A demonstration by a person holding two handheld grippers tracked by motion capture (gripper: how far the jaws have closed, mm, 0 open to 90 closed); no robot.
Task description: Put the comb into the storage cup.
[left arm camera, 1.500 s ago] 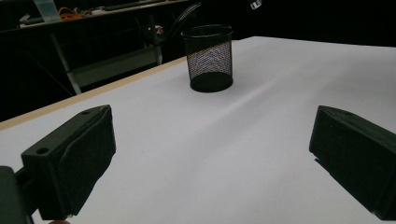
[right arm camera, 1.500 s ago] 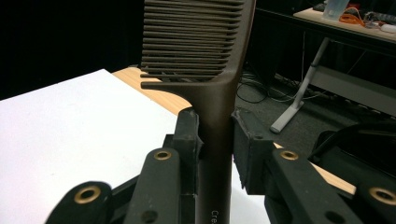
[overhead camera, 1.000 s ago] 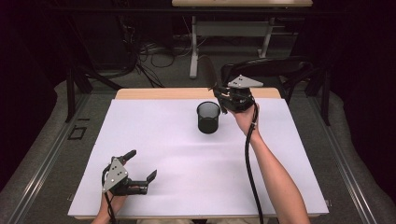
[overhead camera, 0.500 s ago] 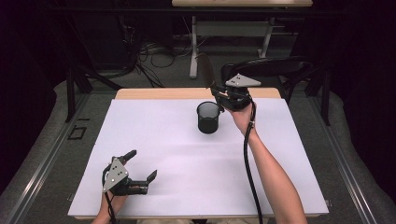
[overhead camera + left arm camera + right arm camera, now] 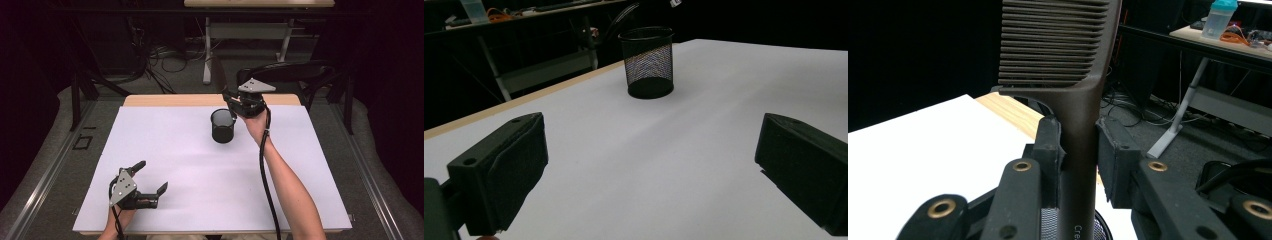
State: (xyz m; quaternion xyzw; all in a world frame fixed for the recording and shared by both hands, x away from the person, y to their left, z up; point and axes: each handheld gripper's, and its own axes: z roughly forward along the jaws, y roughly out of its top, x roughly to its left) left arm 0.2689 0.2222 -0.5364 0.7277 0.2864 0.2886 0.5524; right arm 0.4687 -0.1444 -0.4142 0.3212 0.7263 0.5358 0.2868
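Two hand-held grippers show in the high view: the right hand-held gripper (image 5: pixel 234 101) hovers beside the mesh cup (image 5: pixel 223 125), the left hand-held gripper (image 5: pixel 151 177) rests released on the white table (image 5: pixel 200 170). Left gripper view: jaws wide apart, round black wire cup upright. Right gripper view: jaws clench a brown, fine-toothed plastic comb (image 5: pixel 1068 65) upright; likely not yet dropped in.

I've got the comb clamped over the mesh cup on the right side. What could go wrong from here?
1. The right tongs pinch only the comb handle, teeth end up; it may pivot or slip in the grip.
2. The mesh cup stands free and looks light; a nudge from the handle could tip it.
3. The left tongs sit open, far from the cup, so nothing steadies it.
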